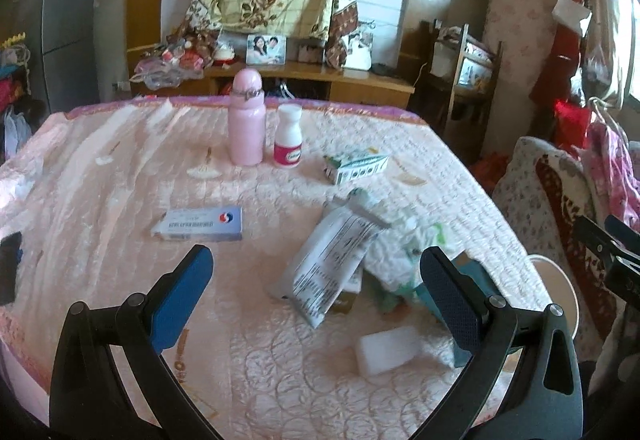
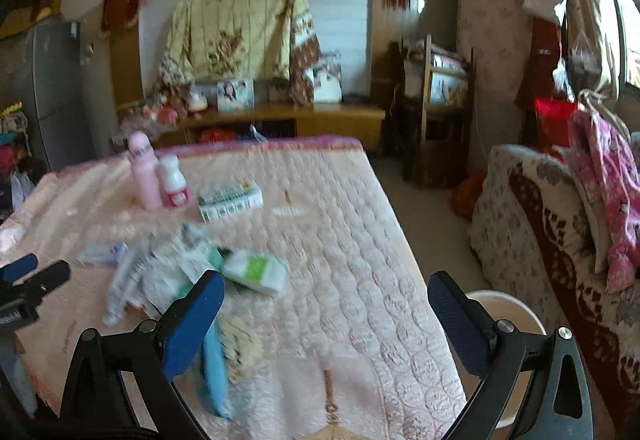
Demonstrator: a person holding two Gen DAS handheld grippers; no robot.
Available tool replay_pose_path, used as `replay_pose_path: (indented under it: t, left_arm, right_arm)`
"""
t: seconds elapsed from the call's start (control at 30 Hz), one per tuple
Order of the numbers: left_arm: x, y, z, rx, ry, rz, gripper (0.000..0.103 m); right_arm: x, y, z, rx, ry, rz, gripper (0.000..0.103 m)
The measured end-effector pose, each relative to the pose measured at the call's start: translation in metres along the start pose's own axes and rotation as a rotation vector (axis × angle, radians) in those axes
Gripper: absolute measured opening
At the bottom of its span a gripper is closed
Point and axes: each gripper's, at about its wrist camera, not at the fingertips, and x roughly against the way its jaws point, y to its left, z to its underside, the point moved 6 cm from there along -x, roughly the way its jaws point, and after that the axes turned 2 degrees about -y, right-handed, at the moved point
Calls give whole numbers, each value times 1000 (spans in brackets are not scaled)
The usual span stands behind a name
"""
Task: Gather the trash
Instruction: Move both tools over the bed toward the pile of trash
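On the pink quilted table (image 1: 248, 380), a trash pile holds a grey foil packet (image 1: 332, 264), crumpled white paper (image 1: 400, 252) and a white foam block (image 1: 388, 354). My left gripper (image 1: 316, 276) hovers open just in front of the pile with nothing between its fingers. In the right wrist view the same pile (image 2: 168, 276) lies left of centre, with a green-and-white tissue pack (image 2: 256, 270) and a blue strip (image 2: 214, 368) by the left finger. My right gripper (image 2: 326, 308) is open and empty above the table's right side. A white bin (image 2: 508, 308) stands just beyond the table's right edge.
Farther back stand a pink bottle (image 1: 246, 120), a white pill bottle (image 1: 288, 138), a green-and-white box (image 1: 356, 164) and a blue-and-white medicine box (image 1: 200, 226). The bin's rim (image 1: 556, 288) shows at the right. A patterned sofa (image 2: 560, 240) is further right, with a wooden cabinet (image 1: 312, 80) behind.
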Motion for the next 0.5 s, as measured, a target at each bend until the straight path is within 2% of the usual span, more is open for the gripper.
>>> replay_pose_path:
  t: [0.13, 0.5]
  left_arm:
    - [10, -8, -9, -18, -42, 3, 103]
    - [20, -15, -16, -30, -87, 6, 103]
  right_arm:
    - [13, 10, -10, -10, -59, -14, 101]
    - [18, 22, -18, -23, -76, -46, 101]
